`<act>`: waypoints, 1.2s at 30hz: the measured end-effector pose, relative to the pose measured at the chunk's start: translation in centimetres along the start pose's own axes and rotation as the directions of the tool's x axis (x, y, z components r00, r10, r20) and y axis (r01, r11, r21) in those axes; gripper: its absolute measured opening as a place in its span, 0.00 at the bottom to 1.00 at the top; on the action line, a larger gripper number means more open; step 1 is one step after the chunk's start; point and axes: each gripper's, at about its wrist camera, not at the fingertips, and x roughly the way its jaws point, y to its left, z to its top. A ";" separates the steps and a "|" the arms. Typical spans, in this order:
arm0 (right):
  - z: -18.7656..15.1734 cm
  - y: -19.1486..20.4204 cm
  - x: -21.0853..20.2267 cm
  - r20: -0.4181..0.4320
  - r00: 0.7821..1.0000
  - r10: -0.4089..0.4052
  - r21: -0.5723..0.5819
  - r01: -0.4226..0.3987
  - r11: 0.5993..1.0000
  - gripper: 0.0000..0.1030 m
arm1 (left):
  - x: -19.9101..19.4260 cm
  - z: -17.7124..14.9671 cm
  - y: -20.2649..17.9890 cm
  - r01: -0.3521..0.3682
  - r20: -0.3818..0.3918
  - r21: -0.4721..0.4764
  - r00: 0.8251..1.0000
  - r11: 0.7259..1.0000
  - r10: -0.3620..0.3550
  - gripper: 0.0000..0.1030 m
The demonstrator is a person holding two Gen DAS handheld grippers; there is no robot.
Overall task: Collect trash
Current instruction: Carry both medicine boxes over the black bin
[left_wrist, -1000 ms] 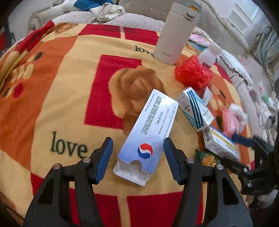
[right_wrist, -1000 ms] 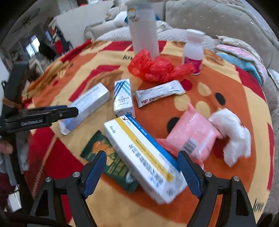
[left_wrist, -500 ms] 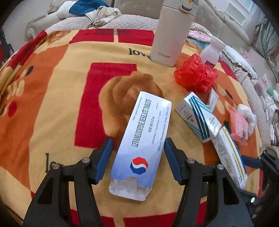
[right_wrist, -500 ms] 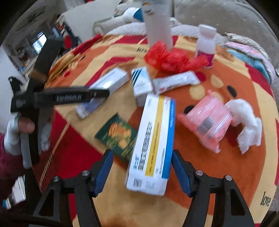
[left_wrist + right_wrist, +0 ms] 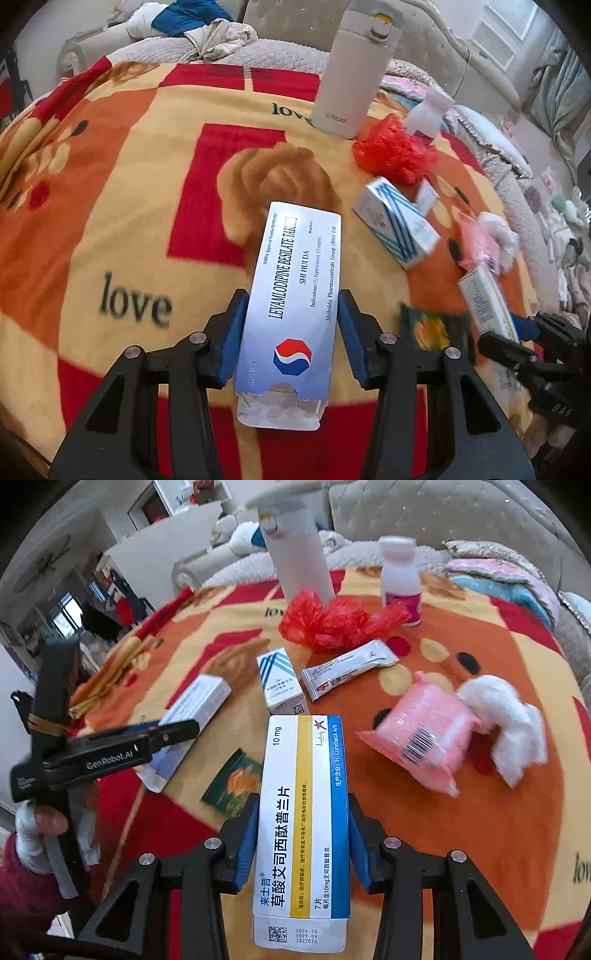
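My left gripper (image 5: 291,332) is shut on a silver-blue tablet box (image 5: 295,302) with an open torn end, its blue pads pressed on both long sides. My right gripper (image 5: 302,838) is shut on a white, yellow and blue medicine box (image 5: 303,823), held a little above the blanket. The left gripper and its silver box also show in the right wrist view (image 5: 184,720). More trash lies on the blanket: a crumpled red plastic bag (image 5: 336,622), a blue-striped small box (image 5: 280,681), a white sachet (image 5: 347,668), a green packet (image 5: 232,782), a pink pack (image 5: 424,734) and white wadding (image 5: 506,720).
A patterned red, orange and yellow blanket (image 5: 110,184) covers the surface. A tall beige flask (image 5: 351,70) and a white bottle (image 5: 400,579) stand at the far side. A sofa with cushions (image 5: 461,517) lies behind.
Both grippers closed on their boxes: the left on the silver-blue tablet box, the right on the white, yellow and blue box, which turned lengthwise between the fingers and came up.
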 end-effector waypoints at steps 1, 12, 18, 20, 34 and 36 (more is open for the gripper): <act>-0.5 0.0 -0.9 0.012 1.000 0.005 0.005 -0.005 1.000 0.41 | -0.5 -0.3 -0.2 0.005 0.006 0.002 1.000 1.000 -0.005 0.45; -5.8 -2.2 -6.5 0.050 0.998 -0.048 0.047 0.045 0.998 0.41 | -5.9 -3.7 -6.1 0.100 0.055 0.078 0.993 0.992 -0.105 0.45; -7.8 -4.1 -9.4 0.070 0.994 -0.078 0.088 0.071 0.994 0.41 | -6.6 -4.8 -10.0 0.140 0.044 0.135 0.988 0.981 -0.147 0.45; -8.7 -4.9 -10.7 0.084 0.992 -0.096 0.100 0.088 0.991 0.41 | -6.8 -5.1 -11.3 0.154 0.042 0.153 0.986 0.976 -0.162 0.45; -12.4 -11.0 -16.4 0.147 0.971 -0.187 0.232 0.150 0.961 0.41 | -6.5 -5.8 -19.8 0.265 -0.004 0.232 0.963 0.936 -0.271 0.45; -13.2 -12.4 -17.4 0.154 0.967 -0.204 0.265 0.159 0.951 0.41 | -6.1 -6.0 -21.1 0.287 -0.023 0.240 0.957 0.927 -0.290 0.45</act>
